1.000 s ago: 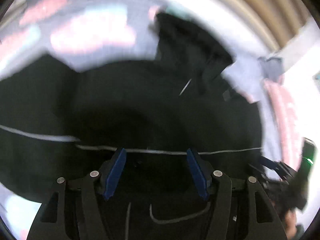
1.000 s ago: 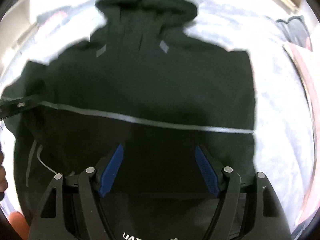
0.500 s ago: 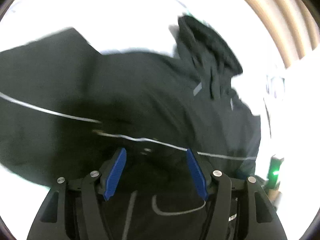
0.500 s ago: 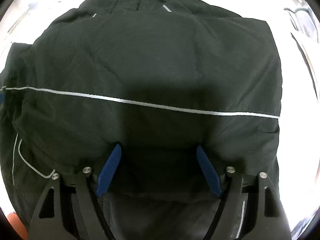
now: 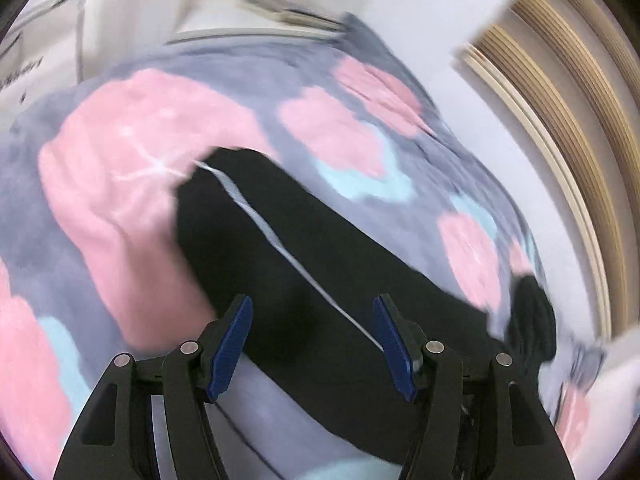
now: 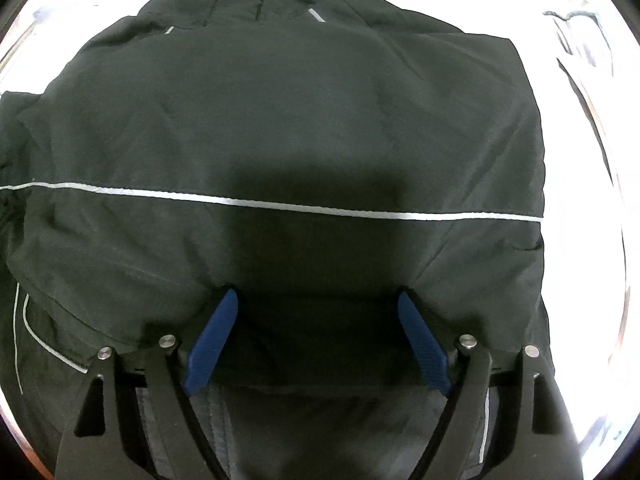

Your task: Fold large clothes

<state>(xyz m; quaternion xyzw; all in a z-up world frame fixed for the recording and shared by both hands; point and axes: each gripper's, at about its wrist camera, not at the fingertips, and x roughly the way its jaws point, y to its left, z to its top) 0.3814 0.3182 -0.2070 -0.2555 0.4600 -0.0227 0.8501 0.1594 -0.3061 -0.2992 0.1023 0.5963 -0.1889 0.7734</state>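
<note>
A flowered blanket (image 5: pixel 120 168) lies beneath the black jacket (image 6: pixel 304 128), spread ahead of both tongs. The right tongs (image 6: pixel 316 340) gape over its hem; the left tongs (image 5: pixel 314 344) stand apart above a sleeve. Best pinch the sleeve's edge, then fold inward.

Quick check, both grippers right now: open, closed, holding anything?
Left gripper: open, holding nothing, above the black jacket.
Right gripper: open, jaws spread over the jacket's lower part, gripping nothing.
</note>
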